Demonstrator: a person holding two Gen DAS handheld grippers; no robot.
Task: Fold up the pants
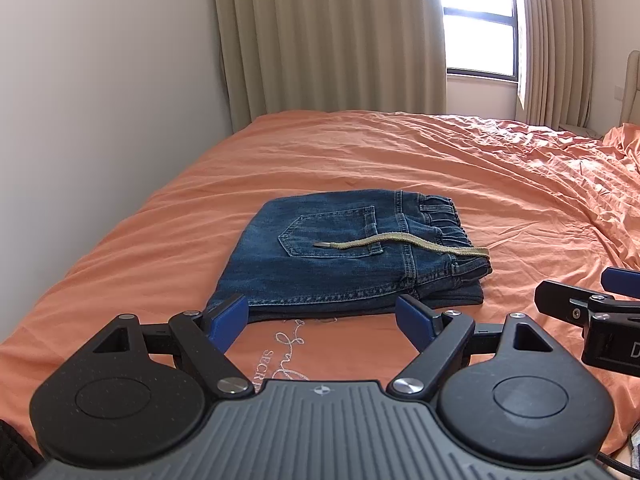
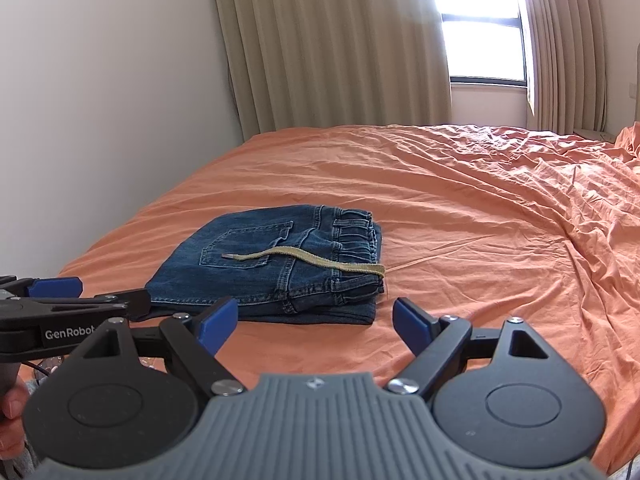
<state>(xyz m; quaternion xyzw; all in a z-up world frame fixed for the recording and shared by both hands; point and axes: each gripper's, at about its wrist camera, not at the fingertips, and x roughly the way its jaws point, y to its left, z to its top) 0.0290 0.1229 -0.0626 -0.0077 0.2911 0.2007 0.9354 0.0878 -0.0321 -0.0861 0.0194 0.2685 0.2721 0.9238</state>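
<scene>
On the bed, left wrist view:
- Pants point(image 1: 352, 252): my folded blue jeans lie flat on the orange bedsheet point(image 1: 440, 160), nearer the bed's left edge by the wall, back pocket up, elastic waistband turned toward the right.
- Drawstring point(image 1: 400, 245): a tan cord trails across the pocket from the waistband.
- Left gripper point(image 1: 322, 320): I hold it just short of the jeans' near edge, blue pads spread wide with nothing between them; the left pad sits close to the denim's near-left corner.
- Right gripper point(image 1: 580, 292): it juts in at the right edge, beside the pants and apart from them.
- Backdrop: beige curtains point(image 1: 332, 40) and a bright window point(image 1: 478, 20) past the far edge.

On the bed, right wrist view:
- Pants point(image 2: 276, 264): same folded stack, ahead and to the left of my fingers.
- Right gripper point(image 2: 316, 322): fingers parted, holding nothing, over bare sheet near the jeans' near-right corner.
- Left gripper point(image 2: 76, 296): seen side-on at the left, tips near the fold's near-left corner.
</scene>
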